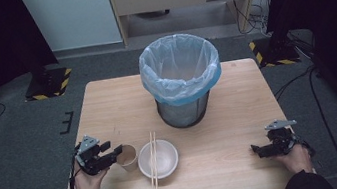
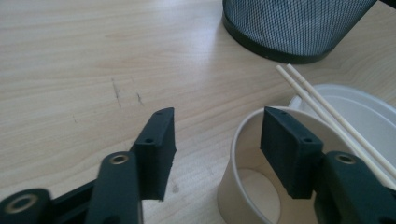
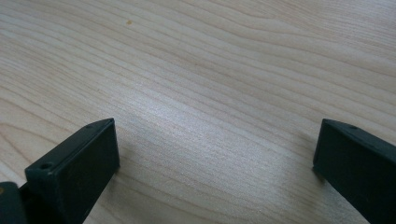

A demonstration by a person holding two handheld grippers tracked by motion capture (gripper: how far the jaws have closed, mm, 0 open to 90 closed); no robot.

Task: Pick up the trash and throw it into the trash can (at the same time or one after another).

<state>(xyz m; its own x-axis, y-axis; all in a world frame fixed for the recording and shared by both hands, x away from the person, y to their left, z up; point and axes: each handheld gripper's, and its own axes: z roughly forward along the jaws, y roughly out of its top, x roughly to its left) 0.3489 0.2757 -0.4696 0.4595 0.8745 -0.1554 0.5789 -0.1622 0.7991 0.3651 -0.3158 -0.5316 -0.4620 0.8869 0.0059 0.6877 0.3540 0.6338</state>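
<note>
Your left tongs [image 1: 114, 153] straddled the near wall of the paper cup [image 1: 127, 156]: one jaw stood inside the cup, the other outside, a gap remaining between the outer pad and the wall. The cup stood upright on the table [image 1: 220, 117], touching or just beside the white bowl [image 1: 164, 156] at its 3 o'clock; two chopsticks [image 1: 153, 158] lay across that bowl. The lined bin [image 1: 180, 77] stood at the bowl's 1 o'clock. Your right tongs [image 1: 257, 150] rested wide open, holding nothing.
</note>
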